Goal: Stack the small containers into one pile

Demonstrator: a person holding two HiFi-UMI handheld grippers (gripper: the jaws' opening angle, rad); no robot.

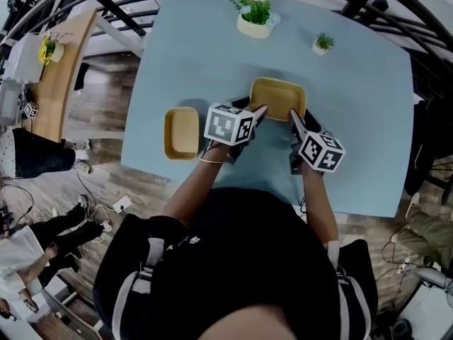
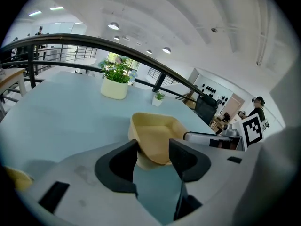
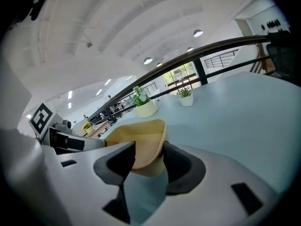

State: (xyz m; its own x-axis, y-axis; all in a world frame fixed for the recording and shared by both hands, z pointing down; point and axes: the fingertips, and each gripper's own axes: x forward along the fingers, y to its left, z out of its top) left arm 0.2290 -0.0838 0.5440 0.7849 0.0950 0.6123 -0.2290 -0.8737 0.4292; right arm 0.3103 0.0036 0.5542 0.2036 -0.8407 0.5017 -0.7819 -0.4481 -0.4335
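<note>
A yellow container (image 1: 277, 96) sits mid-table in the head view, with both grippers at its near edge. My left gripper (image 1: 259, 112) is at its near left corner, and my right gripper (image 1: 294, 117) is at its near right corner. In the left gripper view the jaws (image 2: 153, 155) straddle the container's (image 2: 155, 135) corner wall, shut on it. In the right gripper view the jaws (image 3: 149, 160) clamp the container's (image 3: 138, 142) side wall, one inside and one outside. A second yellow container (image 1: 182, 132) lies to the left, and it shows as a sliver (image 2: 16, 179) in the left gripper view.
A large potted plant (image 1: 255, 16) and a small one (image 1: 323, 44) stand at the far side of the blue table (image 1: 361, 119). A dark railing (image 1: 127, 9) curves behind the table. A wooden desk (image 1: 60, 69) and seated people are at the left.
</note>
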